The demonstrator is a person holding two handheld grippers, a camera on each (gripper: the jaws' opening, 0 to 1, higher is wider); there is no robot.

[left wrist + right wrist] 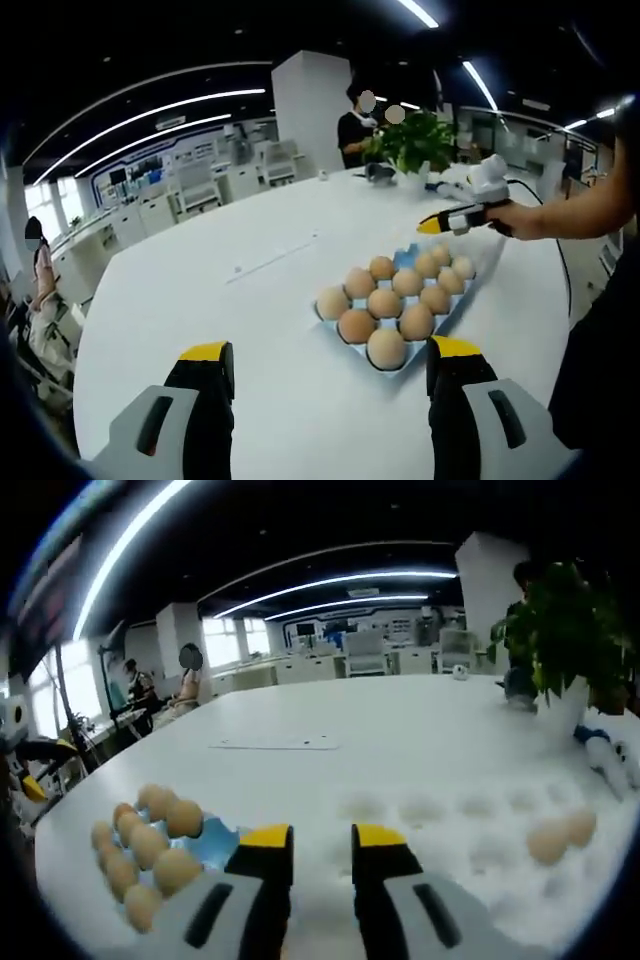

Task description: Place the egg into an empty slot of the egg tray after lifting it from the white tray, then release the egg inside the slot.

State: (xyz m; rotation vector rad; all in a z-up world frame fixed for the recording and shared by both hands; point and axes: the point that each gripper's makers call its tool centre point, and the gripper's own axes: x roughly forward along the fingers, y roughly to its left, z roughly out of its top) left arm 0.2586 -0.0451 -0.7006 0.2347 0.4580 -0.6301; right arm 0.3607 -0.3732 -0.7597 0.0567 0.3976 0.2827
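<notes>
I see the blue egg tray (405, 300) flat on the table, nearly full of brown eggs. Two brown eggs (562, 837) sit in the white tray (450, 825), lying just beside it.

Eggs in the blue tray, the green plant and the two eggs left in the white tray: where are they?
eggs in the blue tray (386, 347), left gripper view, on the nearest egg.
green plant (560, 630), right gripper view, on its leaves.
two eggs (547, 842), right gripper view, on the left egg.
</notes>
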